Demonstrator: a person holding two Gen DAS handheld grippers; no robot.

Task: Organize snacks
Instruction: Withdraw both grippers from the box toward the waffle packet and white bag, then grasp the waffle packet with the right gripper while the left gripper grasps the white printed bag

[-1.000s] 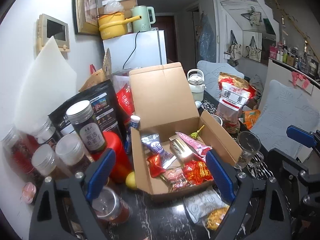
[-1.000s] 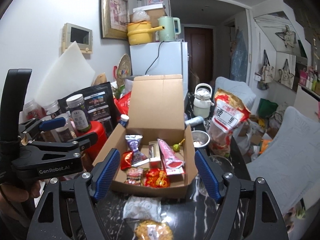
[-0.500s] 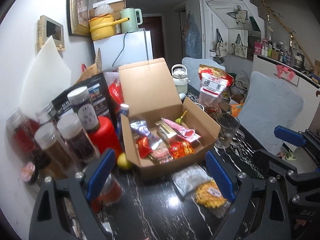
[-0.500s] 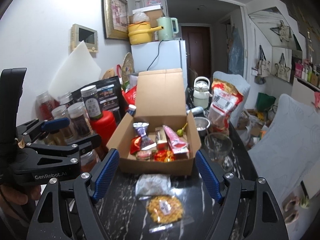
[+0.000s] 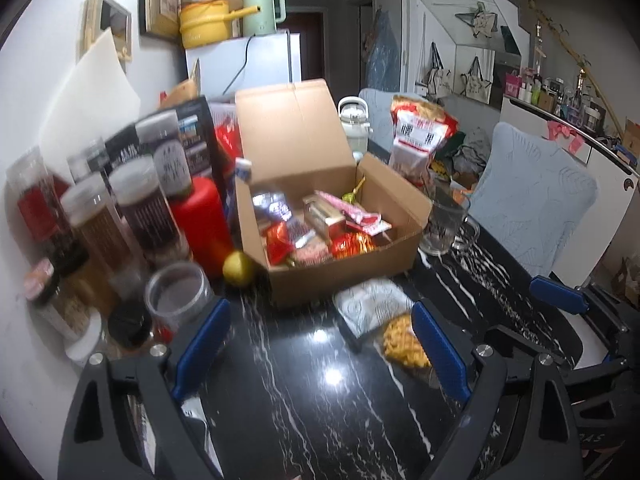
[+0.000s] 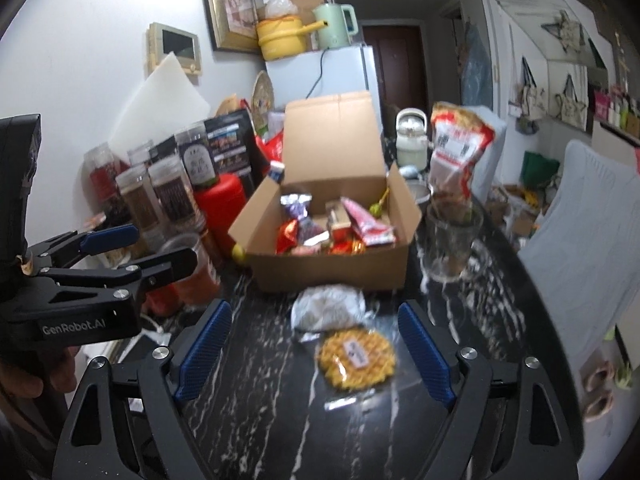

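Observation:
An open cardboard box (image 5: 348, 268) (image 6: 332, 272) holding several wrapped snacks stands on the black marble table (image 5: 304, 396). In front of it lie a white snack packet (image 5: 372, 310) (image 6: 326, 308) and a round yellow waffle snack in clear wrap (image 5: 404, 344) (image 6: 354, 354). My left gripper (image 5: 320, 348) is open and empty, held back from the box. My right gripper (image 6: 314, 354) is open and empty, with the waffle snack lying between its fingers' line. The left gripper also shows at the left of the right wrist view (image 6: 136, 248).
Several jars (image 5: 100, 220) and a red canister (image 5: 200, 224) crowd the left by the wall. A lemon (image 5: 238, 268) lies beside the box. A glass mug (image 5: 444, 224) (image 6: 450, 240) and a red-white snack bag (image 5: 420, 140) stand to the right. A grey chair (image 5: 532, 200) is at the right.
Both grippers have pulled back from the box toward the near table edge. The white packet and waffle snack now show fully in front of the box. Both stay open.

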